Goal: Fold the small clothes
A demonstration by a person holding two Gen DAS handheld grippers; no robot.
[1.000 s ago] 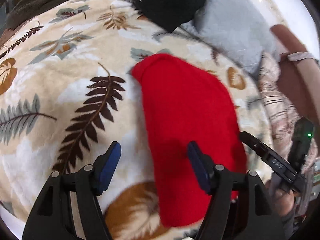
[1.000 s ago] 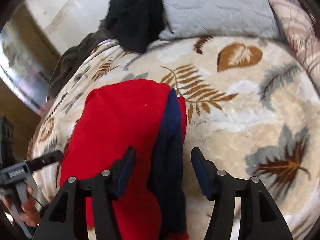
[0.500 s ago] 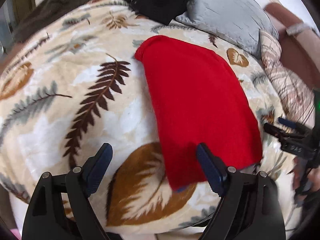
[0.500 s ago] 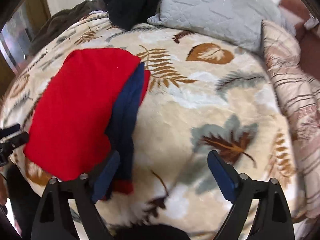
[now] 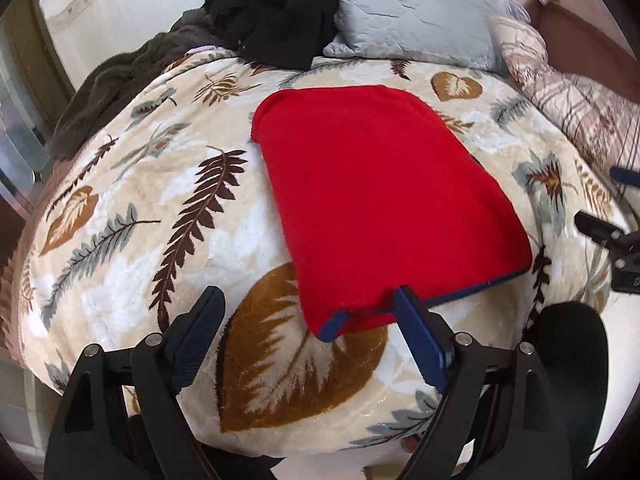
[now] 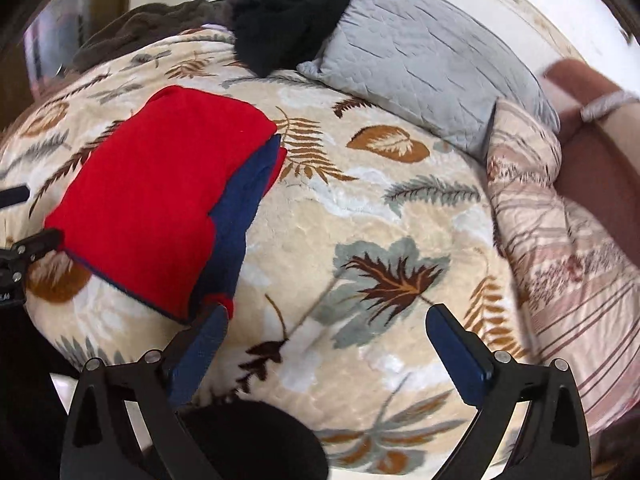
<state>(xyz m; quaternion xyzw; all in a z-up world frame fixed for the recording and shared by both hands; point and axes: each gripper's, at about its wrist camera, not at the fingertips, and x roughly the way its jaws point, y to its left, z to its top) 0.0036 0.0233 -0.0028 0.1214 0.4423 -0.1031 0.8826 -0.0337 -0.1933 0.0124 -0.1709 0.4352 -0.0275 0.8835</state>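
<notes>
Red fleece, folded into a thick, roughly rectangular pad, lies flat on the leaf-printed blanket [image 5: 168, 216] that covers the bed. The red garment [image 5: 376, 200] has rounded far corners and a smooth, unwrinkled top face. A navy blue layer shows along its near edge as a thin trim, and in the right wrist view the same garment [image 6: 160, 200] shows a broad navy band down its right side, with a small red corner poking out below it at the near end. It sits toward the near edge of the bed, nearer the left side than the right, with bare blanket all around it.

The left hand-held gripper [image 5: 308, 320] has its jaws spread wide and has hold of nothing; its right pad is just at the garment's near edge, the left pad over a brown leaf in the print. The right hand-held gripper [image 6: 326, 340] has jaws that have just been opening and now stand very wide, with only blanket between them; its left pad is beside the garment's near right corner.

At the far edge of the bed lie a grey quilted pillow [image 5: 416, 16], a heap of black clothing [image 5: 276, 12] and a dark brown fuzzy throw [image 5: 116, 84]. A pink patterned quilt [image 6: 560, 240] is bunched along the right side.
</notes>
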